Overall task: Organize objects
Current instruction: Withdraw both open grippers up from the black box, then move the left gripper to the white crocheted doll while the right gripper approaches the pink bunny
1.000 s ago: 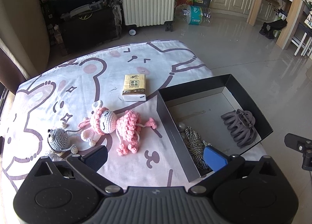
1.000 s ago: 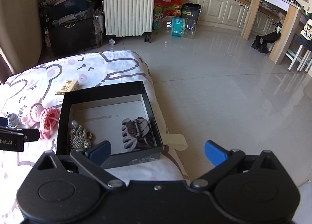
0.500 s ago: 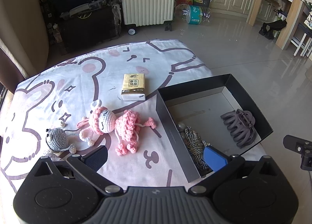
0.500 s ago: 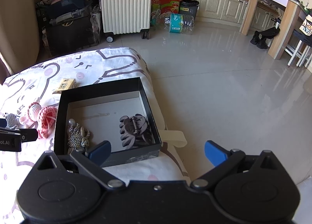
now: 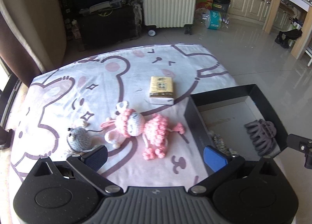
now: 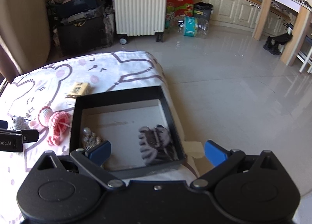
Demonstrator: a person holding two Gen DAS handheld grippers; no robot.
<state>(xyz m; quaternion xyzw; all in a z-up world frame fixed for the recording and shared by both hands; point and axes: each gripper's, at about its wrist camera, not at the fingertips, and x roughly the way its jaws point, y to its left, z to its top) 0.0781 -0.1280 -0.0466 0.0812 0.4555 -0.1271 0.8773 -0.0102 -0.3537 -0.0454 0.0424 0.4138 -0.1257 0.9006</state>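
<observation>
Crocheted toys and a tissue pack lie on a cartoon-print cloth beside an open black box, with two empty grippers held above.

Just left of the black box [image 5: 197,124] lies the pink crocheted doll [image 5: 144,128]; farther left, near the doll, sits the small grey crocheted mouse [image 5: 79,139]. The yellow tissue pack [image 5: 161,89] rests near the box's far left corner. Inside the box, a grey claw hair clip [image 5: 260,136] lies toward the near right side and a striped bundle [image 6: 91,139] sits in the near left corner. The left gripper [image 5: 155,154] hovers over the cloth [image 5: 97,87] beside the box, fingers spread wide, holding nothing. The right gripper [image 6: 157,152] hangs above the box's near edge, equally wide and empty.
</observation>
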